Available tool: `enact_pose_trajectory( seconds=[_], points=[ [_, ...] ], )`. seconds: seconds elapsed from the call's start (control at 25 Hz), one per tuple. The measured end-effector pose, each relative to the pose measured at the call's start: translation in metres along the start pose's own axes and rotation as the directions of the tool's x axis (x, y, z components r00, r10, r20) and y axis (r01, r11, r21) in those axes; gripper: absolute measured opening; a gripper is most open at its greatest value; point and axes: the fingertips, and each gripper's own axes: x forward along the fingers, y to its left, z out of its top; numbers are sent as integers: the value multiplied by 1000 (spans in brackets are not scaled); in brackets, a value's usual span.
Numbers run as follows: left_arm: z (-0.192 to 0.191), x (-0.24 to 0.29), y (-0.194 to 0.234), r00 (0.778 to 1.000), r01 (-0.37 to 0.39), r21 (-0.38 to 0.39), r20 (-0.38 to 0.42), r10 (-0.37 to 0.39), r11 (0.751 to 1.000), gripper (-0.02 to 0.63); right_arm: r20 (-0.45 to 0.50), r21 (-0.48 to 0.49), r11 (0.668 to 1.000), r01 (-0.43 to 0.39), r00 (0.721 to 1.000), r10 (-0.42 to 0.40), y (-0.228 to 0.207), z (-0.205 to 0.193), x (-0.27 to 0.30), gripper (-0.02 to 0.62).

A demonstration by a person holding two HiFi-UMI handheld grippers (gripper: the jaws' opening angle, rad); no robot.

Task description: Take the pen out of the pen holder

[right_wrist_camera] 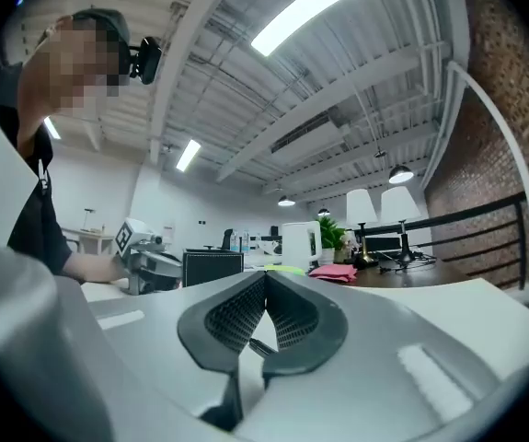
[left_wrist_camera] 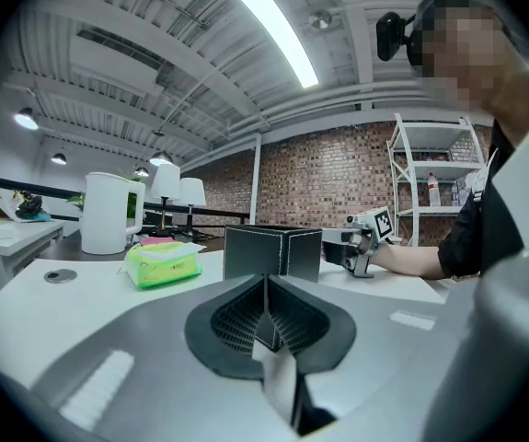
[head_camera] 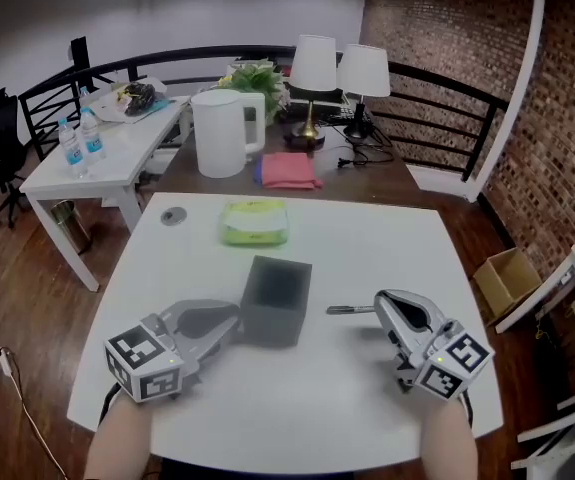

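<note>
A dark square pen holder (head_camera: 277, 298) stands upright in the middle of the white table (head_camera: 367, 238); it also appears ahead of the jaws, the pen holder (left_wrist_camera: 273, 251), in the left gripper view. My right gripper (head_camera: 379, 308) is to the holder's right, shut on a pen (head_camera: 349, 310) that lies level and points left toward the holder. In the right gripper view a thin part of the pen (right_wrist_camera: 258, 345) shows between the shut jaws of the right gripper (right_wrist_camera: 264, 288). My left gripper (head_camera: 235, 323) sits by the holder's left side, shut with nothing in it; its jaws meet in the left gripper (left_wrist_camera: 266, 293) view.
A green tissue pack (head_camera: 254, 222) lies behind the holder, and a round grommet (head_camera: 172, 216) is at the table's far left. On the brown desk beyond are a white kettle (head_camera: 219, 133), a pink cloth (head_camera: 288, 170) and two lamps (head_camera: 314, 68). A cardboard box (head_camera: 507, 278) sits on the floor at right.
</note>
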Motion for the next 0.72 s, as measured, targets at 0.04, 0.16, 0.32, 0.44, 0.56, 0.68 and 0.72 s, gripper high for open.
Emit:
enact_pose_trajectory(
  seconds=[0.04,0.16,0.32,0.44,0.56,0.68,0.72],
  points=[
    [0,0,0,1000,-1,0,0,1,1000,14,-13,-1,1000,-1,1000,1,0,-2,1,14],
    [1,0,0,1000,-2,3,0,2,1000,14,-26,3,1000,-14,1000,14,1,-3,3,14],
    [1,1,0,1000,-1,-4,2,1,1000,14,-48,9,1000,-8,999,8,0,-7,4,14],
    [0,1,1,1000,-2,-4,2,2,1000,14,-63,10,1000,-10,998,11,0,-10,6,12],
    [0,1,1,1000,-10,-7,2,10,1000,14,-67,11,1000,-11,998,11,0,-12,6,12],
    [-1,0,1,1000,-9,-2,1,9,1000,14,-85,14,1000,-11,996,12,1,-14,6,12],
    [0,0,1,1000,-8,-1,1,8,1000,14,-92,15,1000,-12,996,13,1,-15,7,12]
  ],
)
